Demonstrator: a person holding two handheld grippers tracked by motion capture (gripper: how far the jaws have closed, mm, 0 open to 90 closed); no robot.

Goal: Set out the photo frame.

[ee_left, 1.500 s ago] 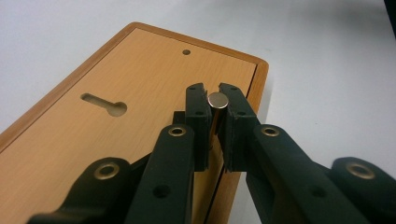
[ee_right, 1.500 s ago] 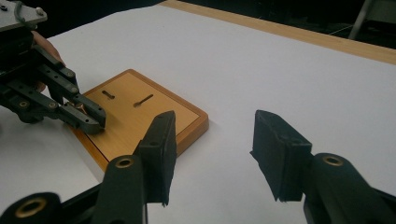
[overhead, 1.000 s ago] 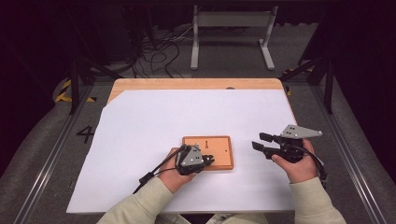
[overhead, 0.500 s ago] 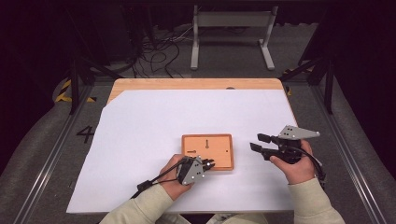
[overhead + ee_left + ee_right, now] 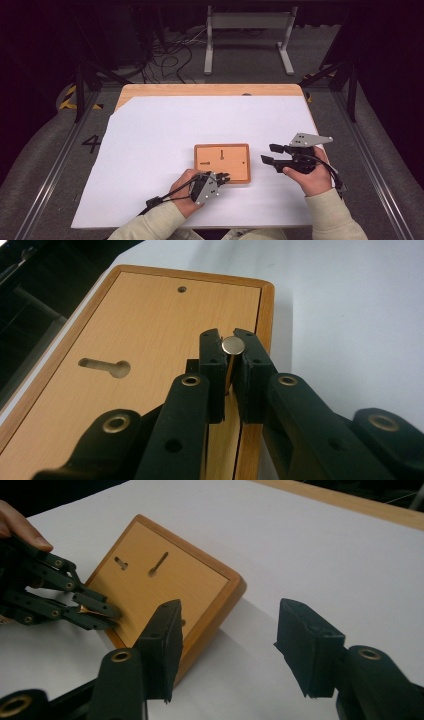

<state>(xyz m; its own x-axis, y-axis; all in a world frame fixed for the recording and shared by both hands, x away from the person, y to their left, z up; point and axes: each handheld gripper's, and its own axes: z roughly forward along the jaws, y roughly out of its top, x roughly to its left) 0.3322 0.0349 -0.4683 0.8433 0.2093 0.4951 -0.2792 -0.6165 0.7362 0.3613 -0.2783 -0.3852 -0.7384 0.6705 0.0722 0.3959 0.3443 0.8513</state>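
The wooden board (image 5: 222,162) is orange-tan with a darker rim and faint grain. The pin (image 5: 233,345) has a dull silver head and brassy shank. Both grippers — left gripper (image 5: 223,177), right gripper (image 5: 269,153) — are black, the sheet (image 5: 165,130) white, the counter (image 5: 200,90) light wood, the sleeves (image 5: 327,212) beige.

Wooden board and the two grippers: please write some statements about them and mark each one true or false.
1. The left gripper is shut on a metal pin. True.
2. The right gripper holds the board. False: its jaws stand open beside the board, with nothing between them.
3. The board lies on a white sheet. True.
4. The board has a keyhole-shaped slot. True.
5. The left gripper is over the board's far edge. False: it is at the near edge.
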